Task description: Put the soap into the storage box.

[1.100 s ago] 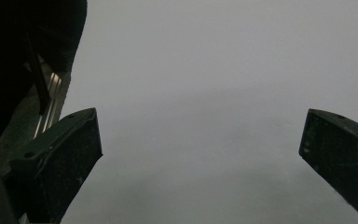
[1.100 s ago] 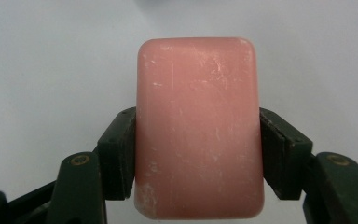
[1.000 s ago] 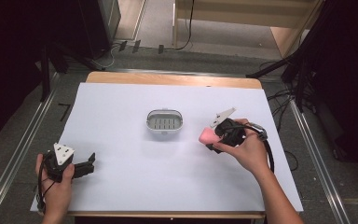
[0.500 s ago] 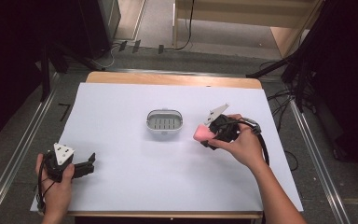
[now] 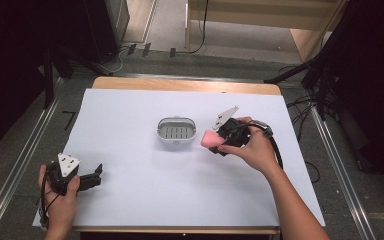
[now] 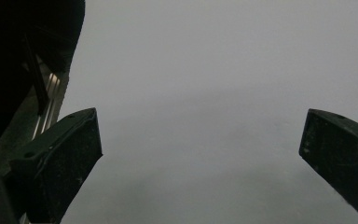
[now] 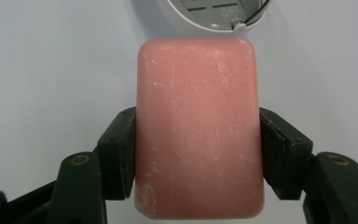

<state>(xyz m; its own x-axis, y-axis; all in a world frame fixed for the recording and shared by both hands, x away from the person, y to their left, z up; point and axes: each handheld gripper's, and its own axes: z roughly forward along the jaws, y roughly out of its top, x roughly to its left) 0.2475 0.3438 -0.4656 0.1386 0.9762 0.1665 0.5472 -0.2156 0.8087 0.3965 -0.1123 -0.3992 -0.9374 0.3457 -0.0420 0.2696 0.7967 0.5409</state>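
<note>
A pink bar of soap (image 7: 198,126) sits clamped between the jaws of my right gripper (image 7: 198,154), which is shut on its two long sides. In the high view that gripper (image 5: 215,141) holds the soap (image 5: 209,139) just right of a small grey soap dish (image 5: 177,131) at the table's middle. The dish's rim (image 7: 214,16) peeks in above the soap in the right gripper view. My left gripper (image 5: 96,176) rests near the front left corner, jaws wide apart with nothing between them (image 6: 200,154).
A white sheet (image 5: 145,190) covers the wooden table (image 5: 180,84). Metal rails (image 5: 25,150) run along both sides on the floor, with cables beyond the far edge.
My right gripper has carried the soap leftward, closer to the dish. The left gripper has stayed where it was.
</note>
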